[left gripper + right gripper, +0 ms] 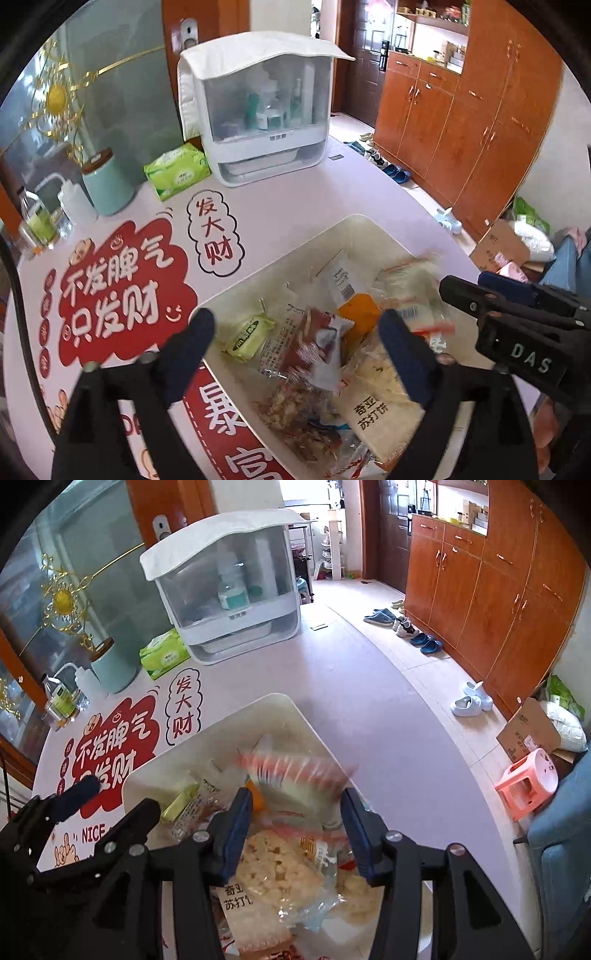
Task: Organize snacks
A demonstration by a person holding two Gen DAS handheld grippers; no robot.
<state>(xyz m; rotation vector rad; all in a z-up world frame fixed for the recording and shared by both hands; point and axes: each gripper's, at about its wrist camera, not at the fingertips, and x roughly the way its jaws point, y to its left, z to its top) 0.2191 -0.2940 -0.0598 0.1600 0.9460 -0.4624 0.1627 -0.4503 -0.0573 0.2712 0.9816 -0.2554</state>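
A cream plastic bin on the table holds several snack packets. A blurred white packet with red trim is in motion above the bin's far right side, free of both grippers. A small green packet, a red-and-clear packet and a cracker bag lie inside. My left gripper is open over the bin's near left corner. My right gripper is open above the snacks and holds nothing; it also shows in the left wrist view.
A white storage box with a clear front stands at the back of the table. A green tissue pack, a teal canister and bottles stand back left. Floor, shoes and a pink stool lie right.
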